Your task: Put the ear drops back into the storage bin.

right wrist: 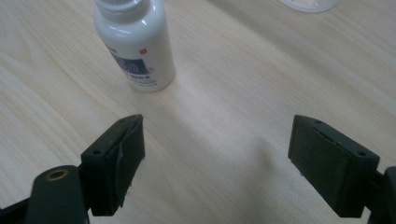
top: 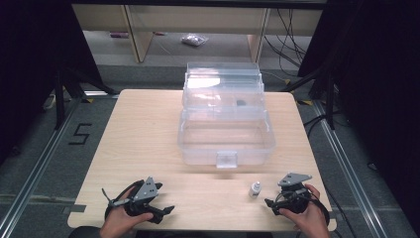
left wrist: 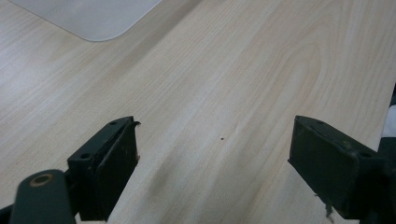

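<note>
Both jaws of the right gripper [right wrist: 215,163] stand wide apart, empty. Just beyond, the white bottle [right wrist: 136,44] stands upright on the table [right wrist: 261,79], cap up, long axis vertical.

I have both hands low at the near edge of the bench [top: 148,129]. My left hand [top: 119,222] wraps the left hand-held gripper [top: 167,211], its nose turned toward the middle, jaws spread wide with nothing between them. My right hand [top: 311,214] holds the right hand-held gripper [top: 270,204], pointing left, jaws likewise wide apart and bare.
</note>
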### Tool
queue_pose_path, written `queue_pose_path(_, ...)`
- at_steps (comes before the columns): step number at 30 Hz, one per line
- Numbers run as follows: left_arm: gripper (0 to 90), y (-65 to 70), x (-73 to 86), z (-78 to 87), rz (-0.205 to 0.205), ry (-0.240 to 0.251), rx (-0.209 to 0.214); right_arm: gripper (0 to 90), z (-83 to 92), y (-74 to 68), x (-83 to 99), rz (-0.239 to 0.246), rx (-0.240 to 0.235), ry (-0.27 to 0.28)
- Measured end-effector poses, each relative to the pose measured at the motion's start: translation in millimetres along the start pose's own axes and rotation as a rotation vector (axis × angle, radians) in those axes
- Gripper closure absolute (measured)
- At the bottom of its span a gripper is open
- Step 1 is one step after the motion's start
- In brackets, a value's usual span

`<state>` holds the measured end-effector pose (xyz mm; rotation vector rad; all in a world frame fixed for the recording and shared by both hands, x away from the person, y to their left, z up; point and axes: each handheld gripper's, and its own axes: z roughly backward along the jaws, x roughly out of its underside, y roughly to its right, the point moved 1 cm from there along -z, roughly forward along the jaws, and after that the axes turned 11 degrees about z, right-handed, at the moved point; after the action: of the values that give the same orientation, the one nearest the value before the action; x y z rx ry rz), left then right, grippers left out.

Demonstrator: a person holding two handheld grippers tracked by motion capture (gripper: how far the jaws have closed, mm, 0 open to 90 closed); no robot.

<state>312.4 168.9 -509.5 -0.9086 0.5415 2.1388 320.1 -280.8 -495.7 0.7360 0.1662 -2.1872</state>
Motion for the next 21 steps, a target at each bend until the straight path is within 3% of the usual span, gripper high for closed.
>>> queue_pose_path(2,14.8,1.0,0.2,-0.6,0.011,0.008,0.005,20.2,1.1,0.1,-0.3,0.013,-0.013,-0.022)
queue_pose_path(5,14.8,1.1,0.3,-0.8,0.012,0.009,0.004,20.2,-0.3,-0.7,-0.4,0.017,-0.002,-0.009)
queue_pose_path(6,14.8,0.2,0.1,-0.1,0.002,-0.001,0.001,20.3,0.7,-2.9,-1.7,-0.005,-0.013,-0.017)
queue_pose_path(10,14.8,2.1,0.6,-1.7,0.024,0.017,0.010,20.5,1.4,-2.2,-2.7,0.015,-0.007,-0.019)
queue_pose_path(16,14.8,0.6,0.4,-0.8,0.009,0.004,0.007,21.0,1.4,-1.3,-4.3,0.056,-0.007,-0.020)
queue_pose_path(21,14.8,0.7,0.4,-0.8,0.010,0.004,0.008,21.2,2.2,-3.4,-5.5,0.036,-0.008,-0.029)
